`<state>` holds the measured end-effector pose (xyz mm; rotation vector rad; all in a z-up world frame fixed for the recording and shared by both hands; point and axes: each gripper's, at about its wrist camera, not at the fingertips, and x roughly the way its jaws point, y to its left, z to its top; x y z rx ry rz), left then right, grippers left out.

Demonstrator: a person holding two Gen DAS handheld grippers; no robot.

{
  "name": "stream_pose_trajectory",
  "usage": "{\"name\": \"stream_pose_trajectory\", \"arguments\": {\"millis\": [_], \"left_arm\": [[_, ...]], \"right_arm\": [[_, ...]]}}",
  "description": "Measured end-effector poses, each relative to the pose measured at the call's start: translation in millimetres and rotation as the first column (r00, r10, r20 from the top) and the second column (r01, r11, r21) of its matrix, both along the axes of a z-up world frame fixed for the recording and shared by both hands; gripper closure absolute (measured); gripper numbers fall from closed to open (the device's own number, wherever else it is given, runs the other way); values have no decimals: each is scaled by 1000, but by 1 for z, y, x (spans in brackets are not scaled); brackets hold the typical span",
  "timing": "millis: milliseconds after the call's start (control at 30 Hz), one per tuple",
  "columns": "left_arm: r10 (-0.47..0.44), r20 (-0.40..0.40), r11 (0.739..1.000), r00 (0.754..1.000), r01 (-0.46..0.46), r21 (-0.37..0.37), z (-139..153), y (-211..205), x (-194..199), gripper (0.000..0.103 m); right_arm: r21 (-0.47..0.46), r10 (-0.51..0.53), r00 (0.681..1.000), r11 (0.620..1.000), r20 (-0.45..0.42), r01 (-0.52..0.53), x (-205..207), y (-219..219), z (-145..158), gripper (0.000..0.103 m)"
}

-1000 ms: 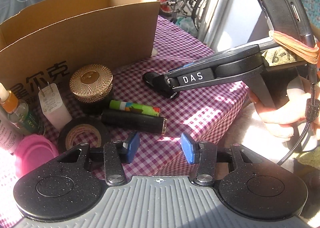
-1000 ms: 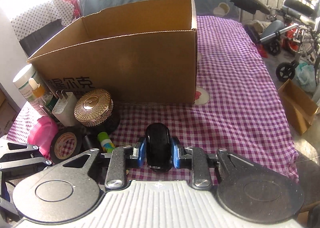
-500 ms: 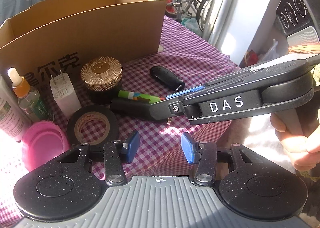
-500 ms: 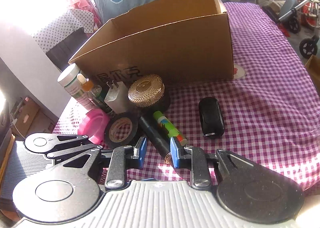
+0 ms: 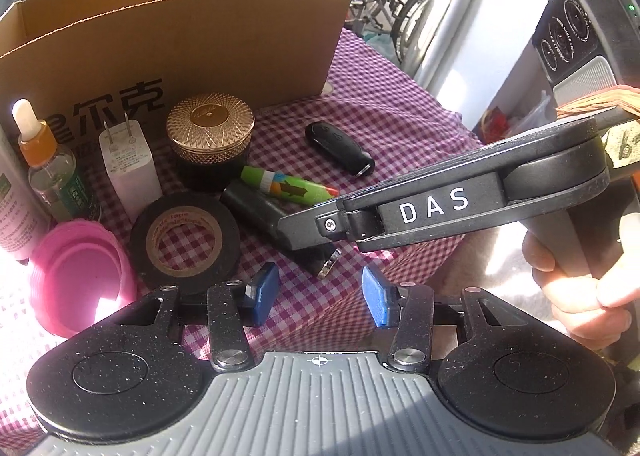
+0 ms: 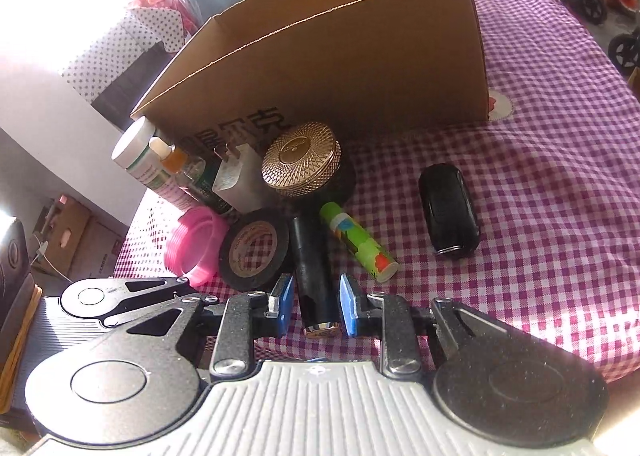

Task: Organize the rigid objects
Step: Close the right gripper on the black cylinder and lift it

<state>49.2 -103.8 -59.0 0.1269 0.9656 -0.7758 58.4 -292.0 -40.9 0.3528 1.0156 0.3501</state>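
The right gripper (image 6: 314,308) stood narrowly parted astride a smooth black cylinder (image 6: 314,276), its pads not visibly pressing; "DAS" marked its side. The left gripper (image 5: 320,294) gaped, empty, near a glossy black tape roll (image 5: 185,242) and corrugated cardboard box (image 5: 180,36).

On my left wrist view I read white letters "DAS" on the black arm of the right gripper (image 5: 434,208) at centre right. The brown cardboard box (image 5: 200,44) at upper left carries bold black Chinese characters, "尔克" legible. The black tape roll (image 5: 185,242) has small print on its core, "tape" just readable.
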Motion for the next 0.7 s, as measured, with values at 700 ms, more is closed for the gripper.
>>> {"name": "stream_pose_trajectory", "arguments": {"millis": [700], "left_arm": [[14, -38, 1000, 999, -14, -6, 0, -2, 13, 48]], "right_arm": [[34, 81, 986, 996, -147, -77, 26, 1, -1, 80]]}}
